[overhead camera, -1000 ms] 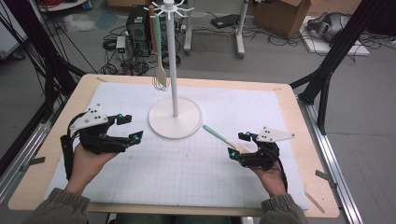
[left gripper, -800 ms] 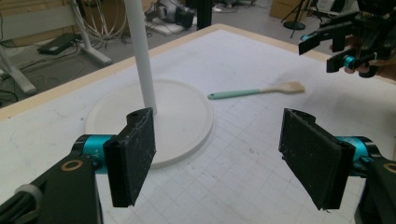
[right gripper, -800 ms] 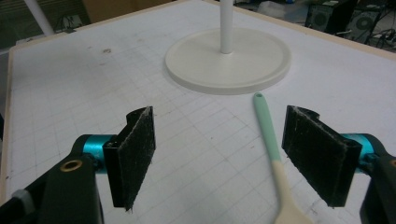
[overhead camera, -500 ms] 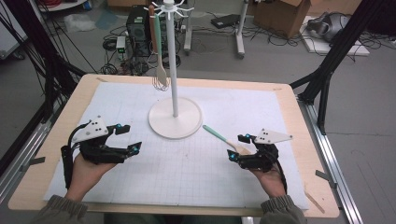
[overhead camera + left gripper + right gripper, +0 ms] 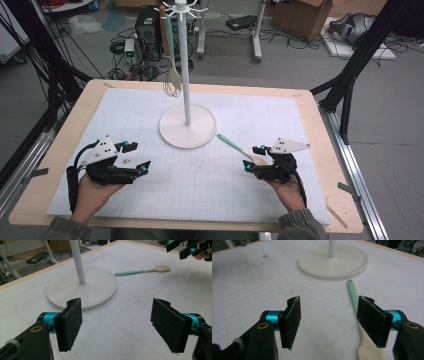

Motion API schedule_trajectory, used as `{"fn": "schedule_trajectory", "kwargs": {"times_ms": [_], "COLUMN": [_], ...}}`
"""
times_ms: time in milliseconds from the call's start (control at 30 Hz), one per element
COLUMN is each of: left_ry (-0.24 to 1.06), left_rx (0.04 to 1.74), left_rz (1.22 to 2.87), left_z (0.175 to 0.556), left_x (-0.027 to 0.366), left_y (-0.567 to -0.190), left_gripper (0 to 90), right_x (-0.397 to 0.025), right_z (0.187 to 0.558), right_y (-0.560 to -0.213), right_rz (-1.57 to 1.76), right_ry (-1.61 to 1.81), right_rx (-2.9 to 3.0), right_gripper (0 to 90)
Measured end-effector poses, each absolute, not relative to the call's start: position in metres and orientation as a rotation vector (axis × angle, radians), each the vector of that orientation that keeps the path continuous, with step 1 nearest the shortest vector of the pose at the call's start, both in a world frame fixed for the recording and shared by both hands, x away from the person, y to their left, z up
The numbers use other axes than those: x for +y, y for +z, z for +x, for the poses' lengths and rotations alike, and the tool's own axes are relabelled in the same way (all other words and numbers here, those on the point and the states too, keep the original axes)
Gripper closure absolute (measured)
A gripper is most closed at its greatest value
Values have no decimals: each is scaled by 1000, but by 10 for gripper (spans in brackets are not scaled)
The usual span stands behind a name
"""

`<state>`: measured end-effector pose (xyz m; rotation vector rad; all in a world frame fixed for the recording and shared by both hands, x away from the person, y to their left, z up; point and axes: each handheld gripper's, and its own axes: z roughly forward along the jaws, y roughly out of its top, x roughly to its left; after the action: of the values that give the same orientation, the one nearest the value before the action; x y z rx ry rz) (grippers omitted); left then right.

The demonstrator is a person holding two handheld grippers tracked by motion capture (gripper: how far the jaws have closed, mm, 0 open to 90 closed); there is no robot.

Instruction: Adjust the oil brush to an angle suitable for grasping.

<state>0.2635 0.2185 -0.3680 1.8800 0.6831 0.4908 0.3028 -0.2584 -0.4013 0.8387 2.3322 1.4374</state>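
Both grippers open — right gripper point(image 5: 253, 157) just beside spatula point(image 5: 235, 145) (lying flat), left gripper point(image 5: 138, 157) empty.

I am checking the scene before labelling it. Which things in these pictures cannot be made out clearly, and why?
- Spatula: in the right gripper view its head is cut by the bottom edge and partly behind the right gripper's jaw.
- Stand: in the left gripper view the top edge cuts off its pole and hooks.
- Hanging whisk: in the high view its wires are too small to count.
- Right gripper, high view: it covers the spatula's head.
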Motion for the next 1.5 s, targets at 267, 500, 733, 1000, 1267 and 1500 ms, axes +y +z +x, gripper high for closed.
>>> {"fn": "schedule_trajectory", "kwargs": {"times_ms": [267,500,733,1000,1267,1500], "left_ry": [500,502,500,501,508,511], "left_rx": [675,669,660,668,656,648], "left_rz": [1878,1870,1868,1861,1860,1859], "left_z": [261,261,261,261,260,260], "left_x": [219,220,222,223,223,222], "left_y": [-373,-376,-377,-379,-378,-378], "left_gripper": [258,257,258,258,258,258], "right_x": [-258,-258,-250,-245,-243,-240], "right_z": [318,338,358,375,384,387], "right_y": [-399,-406,-407,-416,-427,-431], "right_rz": [832,882,871,898,910,908], "right_ry": [1369,1293,1204,1145,1097,1062], "right_rx": [2398,2464,2527,2566,2595,2615], "right_gripper": [571,696,701,652,661,685]}}
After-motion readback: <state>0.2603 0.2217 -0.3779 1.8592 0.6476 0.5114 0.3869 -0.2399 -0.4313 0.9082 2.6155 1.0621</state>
